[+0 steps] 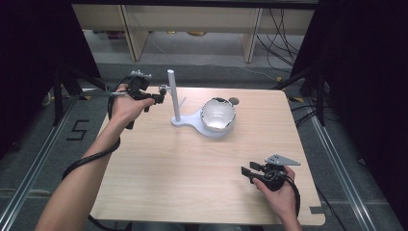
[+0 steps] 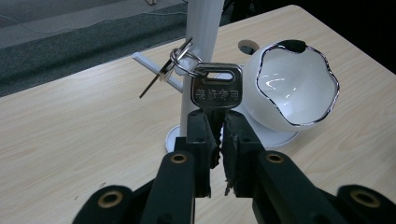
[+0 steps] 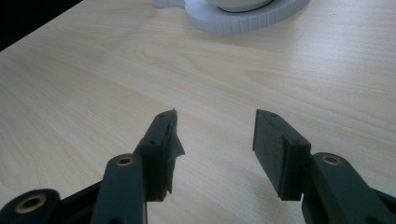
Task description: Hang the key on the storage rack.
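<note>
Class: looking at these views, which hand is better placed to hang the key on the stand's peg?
Left. Its tongs grip the key beside the stand; the right tongs rest open, far off.

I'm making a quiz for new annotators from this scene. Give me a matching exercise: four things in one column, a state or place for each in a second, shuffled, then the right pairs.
Things:
1. key
2. white bowl
3. right gripper
4. white post

States or places:
A. jaws apart, nothing between them, over bare table
B. stands upright on the white base
C. pinched by its blade in the left gripper
D. tilted on the base, opening towards the person

Pairs: 1-C, 2-D, 3-A, 4-B
</note>
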Demonstrator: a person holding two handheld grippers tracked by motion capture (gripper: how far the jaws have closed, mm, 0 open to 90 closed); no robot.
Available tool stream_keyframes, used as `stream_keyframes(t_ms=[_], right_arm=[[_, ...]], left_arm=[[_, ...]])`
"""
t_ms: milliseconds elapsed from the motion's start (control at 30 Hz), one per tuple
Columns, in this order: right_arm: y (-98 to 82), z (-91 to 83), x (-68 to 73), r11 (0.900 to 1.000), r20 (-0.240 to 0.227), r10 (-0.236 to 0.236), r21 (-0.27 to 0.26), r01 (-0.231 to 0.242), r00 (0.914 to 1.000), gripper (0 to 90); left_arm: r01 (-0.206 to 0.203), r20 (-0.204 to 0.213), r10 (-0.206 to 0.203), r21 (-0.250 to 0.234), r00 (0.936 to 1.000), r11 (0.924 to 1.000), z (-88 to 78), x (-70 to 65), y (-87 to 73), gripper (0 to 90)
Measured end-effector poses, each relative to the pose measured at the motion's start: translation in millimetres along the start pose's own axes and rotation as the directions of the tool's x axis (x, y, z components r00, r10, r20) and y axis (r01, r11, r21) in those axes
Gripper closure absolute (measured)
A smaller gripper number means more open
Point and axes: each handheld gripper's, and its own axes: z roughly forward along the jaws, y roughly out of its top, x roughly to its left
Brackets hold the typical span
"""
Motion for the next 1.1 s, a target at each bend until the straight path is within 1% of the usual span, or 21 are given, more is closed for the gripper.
stream_keyframes(t_ms=[100,133,167,200,233,300,400,433,533,567,667,700,733,767,867,900,933,967,1000,1033,1100], right_arm=[[0.0,-0.1,0.3,1.000,-0.005,0.002,0.008,-0.002,1.0000,50.7],[-0.1,0.0,-0.1,1.000,-0.003,-0.002,0.004,0.002,1.0000,50.7],[-0.4,1.1,0.5,1.000,0.010,0.007,0.004,-0.007,0.9999,50.7],[-0.1,0.6,-0.2,1.000,0.014,-0.009,0.003,0.009,0.9999,50.7],[-0.3,-0.5,2.3,0.999,0.011,0.026,0.019,-0.026,0.9996,50.7],[-0.5,0.5,2.2,1.000,0.008,0.027,0.009,-0.027,0.9996,50.7],[-0.6,1.0,2.2,1.000,0.005,0.025,0.006,-0.025,0.9997,50.8],[-0.6,1.2,2.3,1.000,0.005,0.026,0.006,-0.026,0.9997,50.8],[-0.6,1.1,2.4,1.000,0.005,0.025,0.006,-0.025,0.9997,50.7],[-0.3,0.9,-0.4,1.000,0.016,-0.013,0.002,0.013,0.9998,50.7],[-0.1,-0.3,-0.6,1.000,0.017,-0.012,0.010,0.012,0.9998,50.7],[-0.4,0.5,-0.6,1.000,0.019,-0.008,0.002,0.008,0.9998,50.7],[-0.3,0.7,-0.9,1.000,0.028,-0.014,0.007,0.014,0.9995,50.7],[0.1,-0.2,-0.8,1.000,0.026,-0.012,0.019,0.011,0.9996,50.7],[0.0,-0.5,-0.9,1.000,0.013,-0.014,0.015,0.014,0.9998,50.7],[-0.4,0.7,-0.5,1.000,0.015,-0.012,0.004,0.012,0.9998,50.7],[-0.4,0.7,-0.5,1.000,0.015,-0.012,0.004,0.012,0.9998,50.7],[-0.7,1.1,2.1,1.000,0.007,0.020,0.007,-0.020,0.9998,50.7],[-0.7,1.1,2.1,1.000,0.007,0.020,0.007,-0.020,0.9998,50.7],[-0.3,0.9,-0.1,1.000,0.016,-0.011,0.002,0.011,0.9998,50.7],[-0.3,0.6,-0.4,1.000,0.015,-0.012,0.002,0.012,0.9998,50.7]], left_arm=[[0.012,0.014,-0.011,-0.013,0.9998,0.9998,-1.3,2.0,-1.7,81.2],[0.012,0.014,-0.011,-0.013,0.9998,0.9998,-1.3,2.0,-1.7,81.2],[0.022,0.026,-0.022,-0.016,0.9994,0.9996,-2.0,4.1,-3.1,81.2],[0.022,0.026,-0.022,-0.016,0.9994,0.9996,-2.0,4.1,-3.1,81.2],[0.041,0.034,-0.040,-0.031,0.9986,0.9987,-1.9,5.9,-4.9,81.2],[0.049,0.047,-0.047,-0.032,0.9978,0.9983,-1.6,8.5,-6.8,81.2],[0.056,0.053,-0.054,-0.030,0.9971,0.9980,-1.1,10.5,-8.2,81.2],[0.073,0.066,-0.070,-0.036,0.9954,0.9967,-0.6,12.7,-9.3,81.2],[0.074,0.070,-0.071,-0.037,0.9950,0.9966,-0.3,13.9,-10.0,81.2],[0.081,0.075,-0.078,-0.042,0.9941,0.9958,0.2,15.2,-10.9,81.1],[0.083,0.076,-0.079,-0.044,0.9940,0.9956,0.5,17.0,-11.8,81.2],[0.095,0.084,-0.091,-0.045,0.9923,0.9945,0.3,19.4,-12.6,81.1],[0.095,0.084,-0.091,-0.045,0.9923,0.9945,0.3,19.4,-12.6,81.1],[0.119,0.093,-0.113,-0.057,0.9892,0.9913,1.1,20.8,-13.1,81.1],[0.127,0.097,-0.121,-0.056,0.9879,0.9903,1.2,22.2,-13.2,81.1],[0.140,0.101,-0.134,-0.055,0.9858,0.9886,1.8,22.9,-13.4,81.1],[0.140,0.101,-0.134,-0.055,0.9858,0.9886,1.8,22.9,-13.4,81.1],[0.131,0.100,-0.127,-0.044,0.9870,0.9903,1.8,24.4,-13.8,81.1],[0.131,0.100,-0.127,-0.044,0.9870,0.9903,1.8,24.4,-13.8,81.1],[0.131,0.100,-0.126,-0.044,0.9870,0.9904,2.3,24.8,-14.0,81.0],[0.124,0.099,-0.119,-0.044,0.9880,0.9914,2.7,25.2,-13.9,81.1]])
